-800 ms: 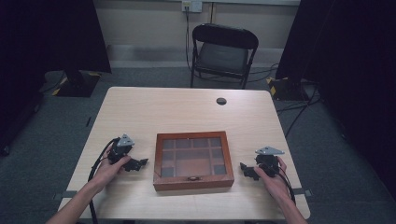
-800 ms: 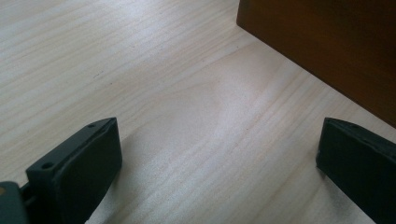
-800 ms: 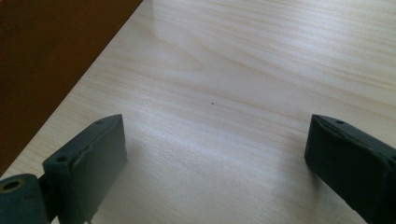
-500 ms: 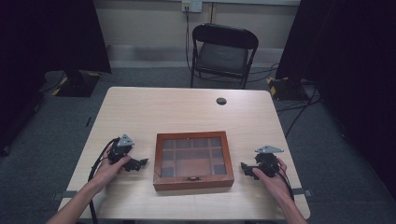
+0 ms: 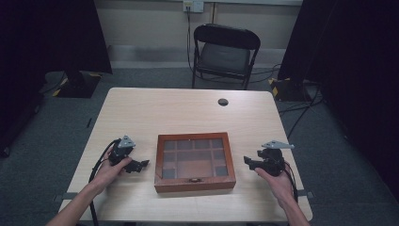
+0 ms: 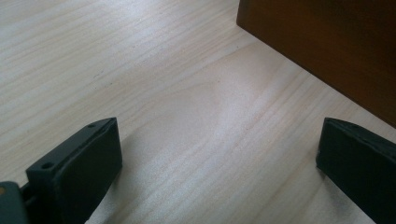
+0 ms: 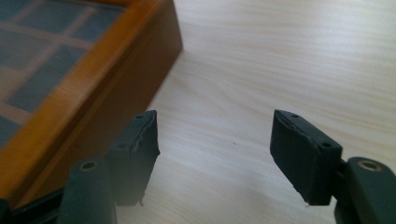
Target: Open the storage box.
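A shallow wooden box (image 5: 195, 162) with a glass lid divided into compartments lies shut near the table's front middle. My left gripper (image 5: 140, 165) rests on the table just left of the box and points at its left side. In the left gripper view my left gripper (image 6: 219, 135) stands wide open over bare wood, with the box's side (image 6: 327, 46) ahead to the right. My right gripper (image 5: 248, 162) sits just right of the box and points toward it. The right gripper view shows my right gripper (image 7: 215, 126) open and empty, one jaw close beside the box wall (image 7: 116, 93).
The light wooden table (image 5: 164, 113) has a small black round cap (image 5: 223, 101) near its far edge. A black folding chair (image 5: 226, 52) stands behind the table. Cables trail from both grippers off the table's front edge.
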{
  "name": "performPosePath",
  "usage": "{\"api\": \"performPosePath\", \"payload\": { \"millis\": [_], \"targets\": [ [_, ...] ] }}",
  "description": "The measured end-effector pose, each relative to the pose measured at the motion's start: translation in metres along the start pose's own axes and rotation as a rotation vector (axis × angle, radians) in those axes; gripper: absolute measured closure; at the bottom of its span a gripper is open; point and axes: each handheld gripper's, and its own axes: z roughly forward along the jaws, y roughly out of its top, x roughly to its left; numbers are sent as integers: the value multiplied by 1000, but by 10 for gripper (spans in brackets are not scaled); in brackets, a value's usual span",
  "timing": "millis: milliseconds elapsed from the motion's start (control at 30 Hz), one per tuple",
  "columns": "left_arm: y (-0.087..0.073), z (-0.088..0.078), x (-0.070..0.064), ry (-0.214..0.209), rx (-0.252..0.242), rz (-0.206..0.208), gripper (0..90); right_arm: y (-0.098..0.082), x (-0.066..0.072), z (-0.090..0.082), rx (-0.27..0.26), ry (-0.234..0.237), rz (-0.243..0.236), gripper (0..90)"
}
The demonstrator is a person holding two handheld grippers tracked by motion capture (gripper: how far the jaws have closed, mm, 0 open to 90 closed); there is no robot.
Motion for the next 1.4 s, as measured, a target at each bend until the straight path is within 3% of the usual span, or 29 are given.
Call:
{"api": "performPosePath", "payload": {
  "millis": [33, 200, 367, 400, 600, 1067, 1167, 1400],
  "targets": [
    [0, 0, 0, 0, 0, 0, 0, 0, 0, 0, 0, 0, 0, 321],
    [0, 0, 0, 0, 0, 0, 0, 11, 16, -11, -11, 113, -28, 368],
    [0, 0, 0, 0, 0, 1, 0, 16, 24, -17, -29, 180, -48, 416],
    [0, 0, 0, 0, 0, 0, 0, 18, 28, -20, -33, 214, -52, 433],
    [0, 0, 0, 0, 0, 0, 0, 25, 39, -29, -55, 309, -74, 480],
    [0, 0, 0, -3, -1, -2, 0, 41, 71, -29, -60, 433, -159, 556],
    [0, 0, 0, -2, -1, 1, 0, 50, 81, -30, -64, 458, -202, 559],
    [0, 0, 0, -5, -1, -2, 0, 64, 101, -23, -62, 511, -255, 618]
  ]
}}
